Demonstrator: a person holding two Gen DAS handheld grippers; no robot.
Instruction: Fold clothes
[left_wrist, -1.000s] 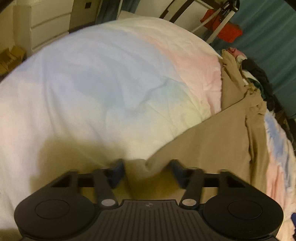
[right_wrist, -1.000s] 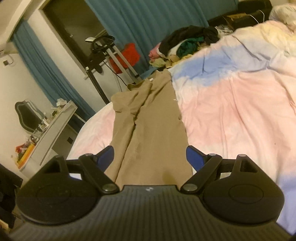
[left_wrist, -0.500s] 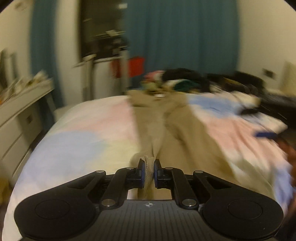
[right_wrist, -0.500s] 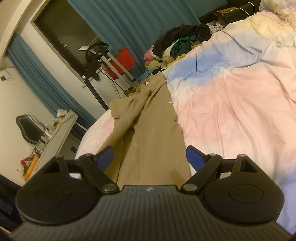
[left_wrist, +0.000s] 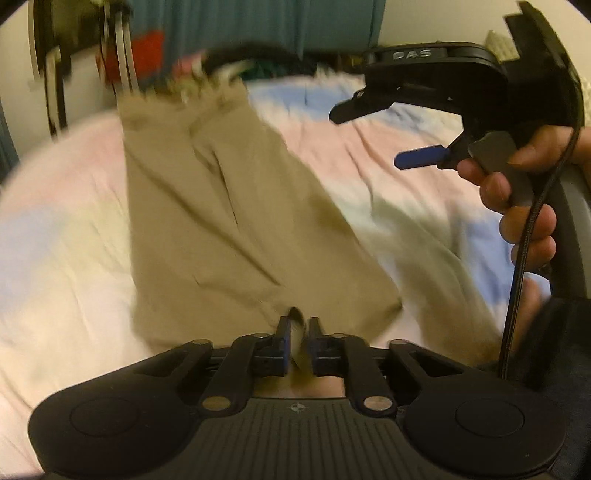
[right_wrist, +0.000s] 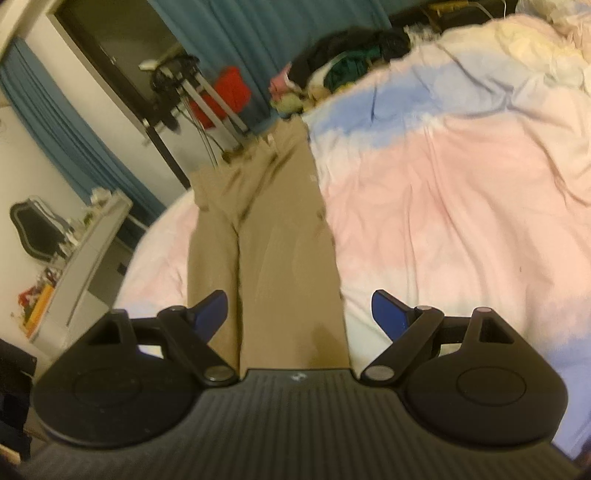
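Observation:
Tan trousers (left_wrist: 229, 221) lie lengthwise on the pastel bed cover (left_wrist: 55, 240), their far end reaching the bed's far edge. At the near end, my left gripper (left_wrist: 297, 332) is shut on a fold of the trousers' fabric, which stands up between the fingers. My right gripper (left_wrist: 369, 138) hovers open above the cover to the right, held by a hand (left_wrist: 517, 206). In the right wrist view the trousers (right_wrist: 280, 258) run straight ahead, and the right gripper (right_wrist: 299, 301) stands open above their near part, holding nothing. The left view is motion-blurred.
A pile of dark and coloured clothes (right_wrist: 343, 62) sits at the bed's far edge. A red item on a metal stand (right_wrist: 231, 92) and teal curtains (right_wrist: 236, 33) are beyond it. A cluttered white desk (right_wrist: 85, 251) stands left of the bed. Pink and blue cover (right_wrist: 443, 184) spreads to the right.
My left gripper went from open around the trousers' edge to shut on it and swung to face down the garment's length. The right gripper stayed open and shifted slightly.

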